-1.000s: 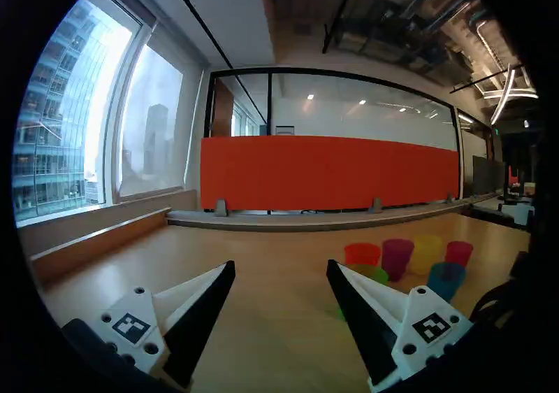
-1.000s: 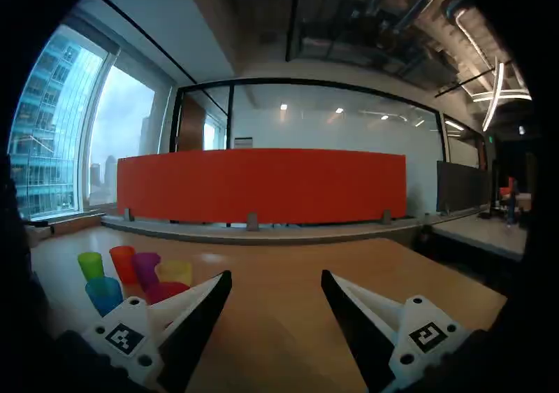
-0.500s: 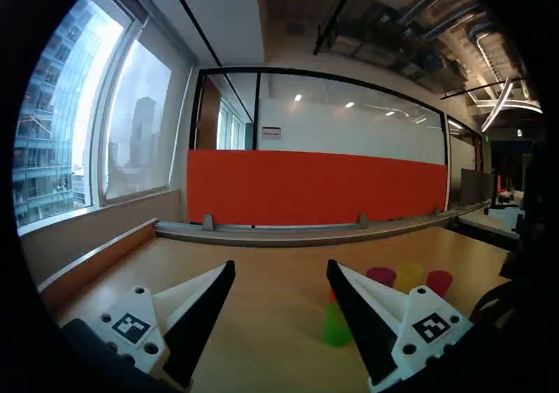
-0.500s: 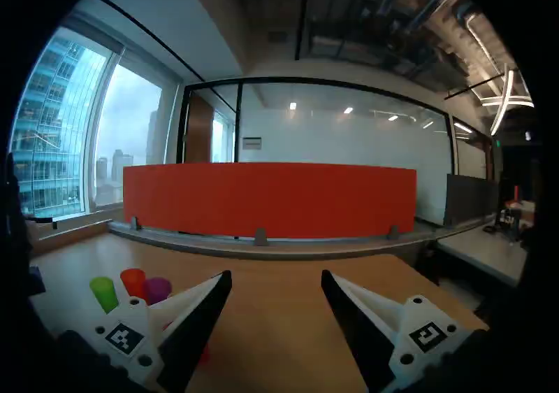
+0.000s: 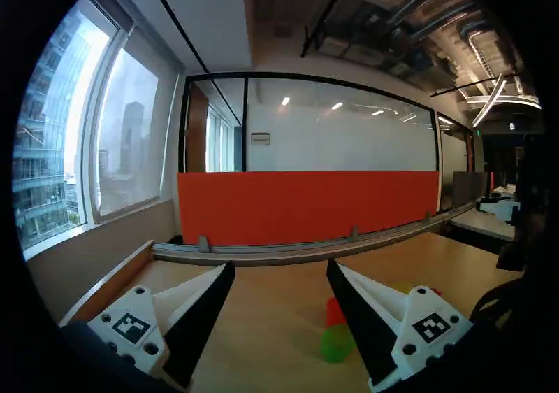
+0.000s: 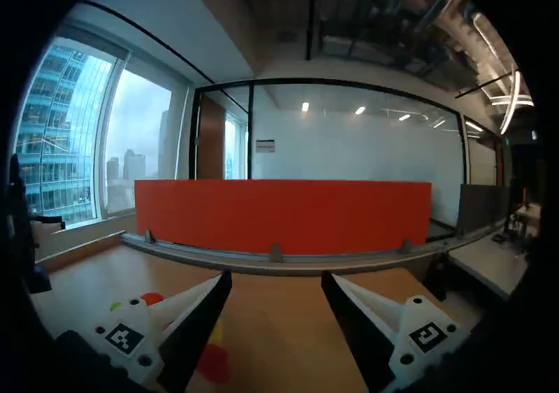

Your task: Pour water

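Observation:
My left gripper point(image 5: 279, 288) is open over the wooden table point(image 5: 279, 344), with nothing between its fingers. A green cup point(image 5: 337, 343) and an orange-red cup point(image 5: 335, 312) stand just beside its right finger, and a yellow cup point(image 5: 401, 287) peeks above that finger. My right gripper point(image 6: 276, 295) is open too, with nothing in it. A red cup point(image 6: 214, 363) and a sliver of a yellow cup point(image 6: 218, 333) show low between its fingers. An orange-red cup point(image 6: 151, 298) and a green rim point(image 6: 115, 306) sit behind its left finger.
An orange partition panel point(image 5: 307, 204) runs along the table's far edge on a grey rail point(image 5: 279, 253). Big windows point(image 5: 63, 162) line the left wall above a wooden ledge point(image 5: 112, 288). Another desk point(image 6: 489, 253) stands off to the right, and part of the other handset point(image 6: 24, 232) shows at the left edge.
Both views have tilted upward, so the cluster of coloured cups has slid down and mostly behind the fingers. Both grippers have stayed open.

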